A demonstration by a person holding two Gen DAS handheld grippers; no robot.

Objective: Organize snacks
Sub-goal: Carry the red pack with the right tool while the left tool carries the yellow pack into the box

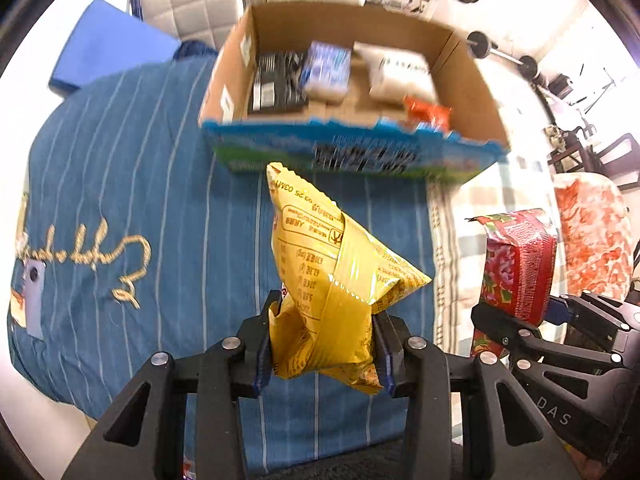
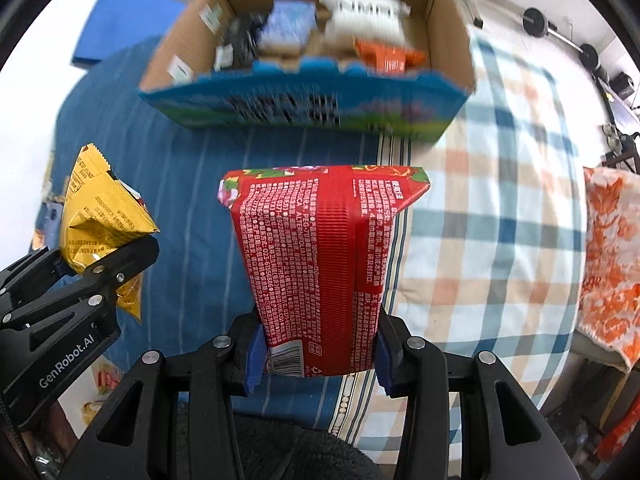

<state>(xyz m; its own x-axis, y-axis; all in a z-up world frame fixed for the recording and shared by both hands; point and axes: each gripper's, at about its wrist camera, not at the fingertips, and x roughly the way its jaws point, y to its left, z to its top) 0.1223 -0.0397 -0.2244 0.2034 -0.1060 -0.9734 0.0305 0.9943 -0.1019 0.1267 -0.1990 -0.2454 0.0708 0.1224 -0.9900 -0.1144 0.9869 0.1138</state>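
Blue striped bedspread [image 1: 160,184] beneath, cardboard box [image 1: 468,80] ahead.
Left gripper [image 1: 324,344] pinches the light, crinkly yellow snack bag [image 1: 332,276]; right gripper [image 2: 320,356] clamps the soft red packet [image 2: 316,264] low, mid-body.

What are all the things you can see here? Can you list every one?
yellow snack bag: one, yellow, clamped in the left gripper
red packet: one, red with flowers, clamped in the right gripper
cardboard box: one, brown with a blue front, on the bed ahead
snacks in the box: several, black, blue-white, white, orange; blurred
blue striped blanket: one, under the box
checked blanket: one, white, blue and orange, beside the blue one
left gripper: one, black
right gripper: one, black
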